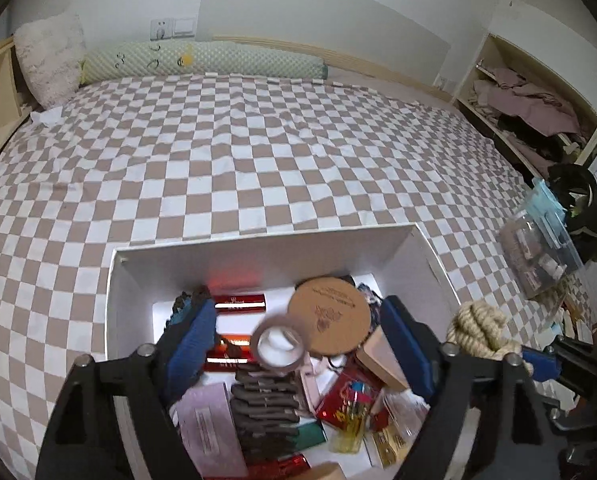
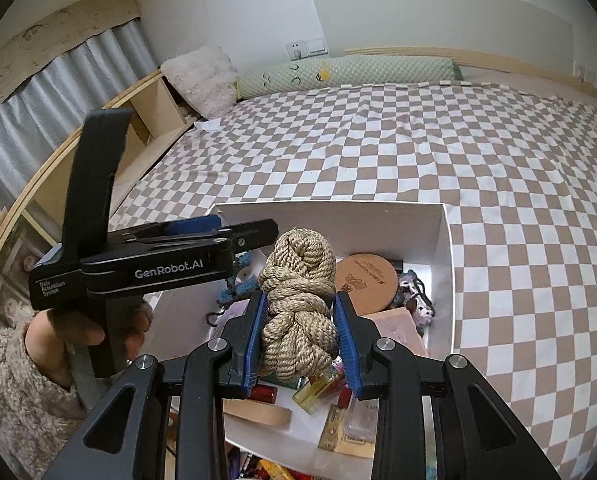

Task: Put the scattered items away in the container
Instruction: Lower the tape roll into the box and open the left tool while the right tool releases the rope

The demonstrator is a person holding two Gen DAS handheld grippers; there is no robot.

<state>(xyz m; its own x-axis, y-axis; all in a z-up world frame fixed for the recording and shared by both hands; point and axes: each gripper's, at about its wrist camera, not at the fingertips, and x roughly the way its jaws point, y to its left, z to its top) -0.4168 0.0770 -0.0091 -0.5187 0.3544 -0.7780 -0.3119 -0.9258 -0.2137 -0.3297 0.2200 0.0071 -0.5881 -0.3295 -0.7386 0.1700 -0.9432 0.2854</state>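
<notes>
A white box (image 1: 258, 236) sits on the checked bed and holds several items, among them a round cork disc (image 1: 330, 316). My left gripper (image 1: 296, 304) is open above the box. A blurred roll of brown tape (image 1: 280, 346) shows between its blue pads, and neither pad touches it. My right gripper (image 2: 300, 300) is shut on a knotted bundle of beige rope (image 2: 298, 304), just above the near part of the box (image 2: 330, 208). The rope (image 1: 478, 328) also shows at the right in the left wrist view. A hand (image 2: 82, 328) in a fleece sleeve holds the left gripper (image 2: 270, 232).
A clear plastic bin (image 1: 538, 252) and a black bag (image 1: 586, 200) stand at the bed's right edge. Pillows (image 1: 202, 62) line the headboard. An open shelf with clothes (image 1: 530, 104) is on the right, and wooden cubbies (image 2: 154, 120) run along the left.
</notes>
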